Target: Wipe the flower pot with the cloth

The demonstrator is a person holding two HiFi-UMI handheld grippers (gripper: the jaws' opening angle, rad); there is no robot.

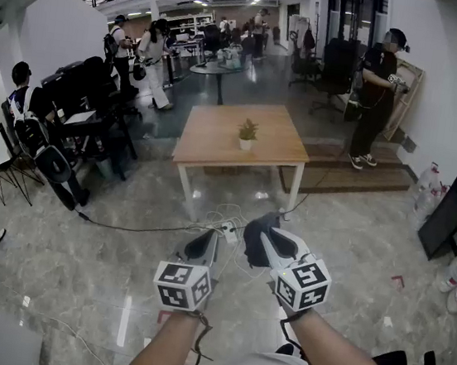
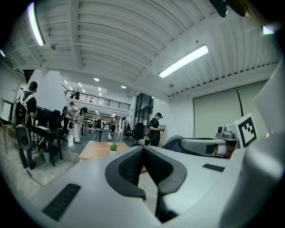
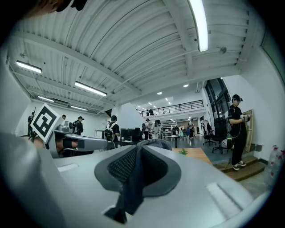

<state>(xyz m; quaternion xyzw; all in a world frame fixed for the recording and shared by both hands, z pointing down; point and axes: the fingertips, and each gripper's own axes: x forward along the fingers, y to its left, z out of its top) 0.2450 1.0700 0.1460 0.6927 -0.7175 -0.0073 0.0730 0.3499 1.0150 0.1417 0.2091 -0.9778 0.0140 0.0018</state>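
Pot [image 1: 246, 144] stands mid far bench [image 1: 208, 146], well apart from you. It looks light, tippy and probably breakable, so brace its rim. Right claw [image 3: 141, 149] pinches limp dark cloth [image 3: 129, 187]; left claw [image 2: 143, 150] closed, empty.

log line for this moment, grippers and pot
left gripper shut, empty | right gripper shut on cloth | flower pot on table ahead, untouched

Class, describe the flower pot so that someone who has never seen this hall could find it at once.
Look for the square wooden table with white legs, standing by itself in the middle of the hall. The flower pot sits near the middle of its top. It is small and white, holds a little green plant, and is the only thing on that table.
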